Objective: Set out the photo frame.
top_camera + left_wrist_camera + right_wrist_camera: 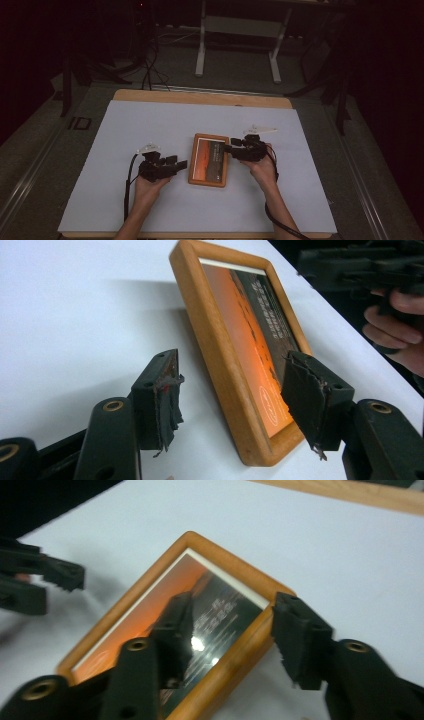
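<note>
The left gripper point(183, 163), left of the middle in the high view, is open and holds nothing, and in its own view its jaws stand on each side of a long edge of the picture frame point(220, 345) without touching it. The right gripper point(228, 148) is open too, its jaws set over the frame's other long edge. The frame lies flat in the middle of the white table point(125, 130), between both grippers.

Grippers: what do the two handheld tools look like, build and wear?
Both are black. The left tool and right tool each carry a pale three-cornered plate on top and trail a black cable. Jaw arms have brass-coloured pivot bushings. The left tool's pads are frayed and torn. Forearms are bare, with no sleeves.
</note>
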A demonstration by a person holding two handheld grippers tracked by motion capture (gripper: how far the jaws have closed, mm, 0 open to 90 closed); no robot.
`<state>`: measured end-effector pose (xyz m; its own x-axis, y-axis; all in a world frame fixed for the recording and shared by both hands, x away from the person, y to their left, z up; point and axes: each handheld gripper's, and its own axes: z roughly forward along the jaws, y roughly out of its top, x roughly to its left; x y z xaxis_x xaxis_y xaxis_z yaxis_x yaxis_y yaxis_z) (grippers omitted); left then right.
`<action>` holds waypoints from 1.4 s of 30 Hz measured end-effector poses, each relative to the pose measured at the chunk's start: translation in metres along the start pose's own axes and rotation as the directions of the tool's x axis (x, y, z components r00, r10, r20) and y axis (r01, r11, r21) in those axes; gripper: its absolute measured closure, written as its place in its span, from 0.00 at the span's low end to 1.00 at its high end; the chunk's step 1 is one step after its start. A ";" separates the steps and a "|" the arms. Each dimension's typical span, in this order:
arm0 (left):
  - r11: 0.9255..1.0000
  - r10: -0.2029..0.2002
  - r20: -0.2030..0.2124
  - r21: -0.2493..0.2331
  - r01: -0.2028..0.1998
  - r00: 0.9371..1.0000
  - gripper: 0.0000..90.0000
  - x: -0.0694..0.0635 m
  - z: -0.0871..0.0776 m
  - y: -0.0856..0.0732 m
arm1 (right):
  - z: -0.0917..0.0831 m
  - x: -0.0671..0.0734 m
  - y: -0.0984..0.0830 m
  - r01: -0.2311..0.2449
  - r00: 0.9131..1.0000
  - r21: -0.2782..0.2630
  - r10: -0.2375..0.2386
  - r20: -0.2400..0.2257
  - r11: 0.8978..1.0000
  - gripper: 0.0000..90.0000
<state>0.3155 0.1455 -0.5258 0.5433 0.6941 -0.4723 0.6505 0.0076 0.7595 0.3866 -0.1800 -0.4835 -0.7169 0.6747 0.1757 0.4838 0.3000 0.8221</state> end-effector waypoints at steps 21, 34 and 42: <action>0.999 0.015 0.030 0.052 -0.016 0.999 0.47 -0.007 0.010 -0.003 | 0.032 0.002 0.002 0.019 0.995 0.026 -0.022 0.097 0.999 1.00; 0.999 0.015 0.035 0.046 -0.016 0.999 0.44 -0.011 0.010 -0.002 | 0.028 -0.011 -0.008 -0.048 0.995 0.017 0.046 0.088 0.999 1.00; 0.999 0.024 0.088 0.042 -0.028 0.996 0.34 -0.024 0.013 0.000 | 0.027 -0.018 -0.014 -0.073 0.992 0.031 0.069 0.105 0.997 1.00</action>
<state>0.3097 0.1189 -0.5199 0.6030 0.6284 -0.4915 0.6570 -0.0418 0.7527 0.4063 -0.1776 -0.5126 -0.6250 0.7609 0.1743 0.5499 0.2707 0.7901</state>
